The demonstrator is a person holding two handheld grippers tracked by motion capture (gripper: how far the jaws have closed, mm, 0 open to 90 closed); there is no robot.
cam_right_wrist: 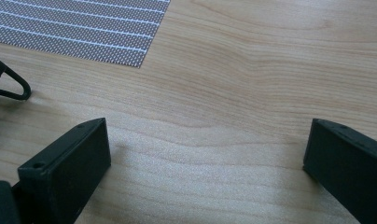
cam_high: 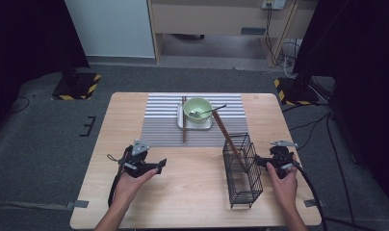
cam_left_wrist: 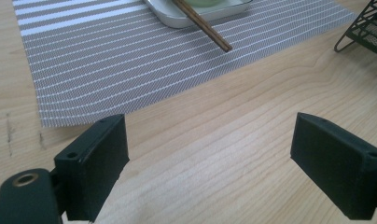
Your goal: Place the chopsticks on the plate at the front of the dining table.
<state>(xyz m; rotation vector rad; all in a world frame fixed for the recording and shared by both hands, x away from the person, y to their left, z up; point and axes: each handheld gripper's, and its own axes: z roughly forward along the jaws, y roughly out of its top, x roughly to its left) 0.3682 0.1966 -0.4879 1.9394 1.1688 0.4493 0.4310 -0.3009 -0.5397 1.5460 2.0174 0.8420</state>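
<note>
High view: I hold the left gripper [cam_high: 145, 163] and right gripper [cam_high: 275, 162] low over bare table [cam_high: 192, 192], fingers apart and empty on both, either side of the black wire rack [cam_high: 241, 169]. One chopstick [cam_high: 229, 140] leans in the rack, its top tilted toward the green bowl [cam_high: 198, 109]; another chopstick [cam_high: 184, 126] lies just beside the bowl on the striped mat [cam_high: 159, 120]. My judgement: the rack looks light, so a bump from the right gripper beside it could tip it and spill the leaning stick.
</note>
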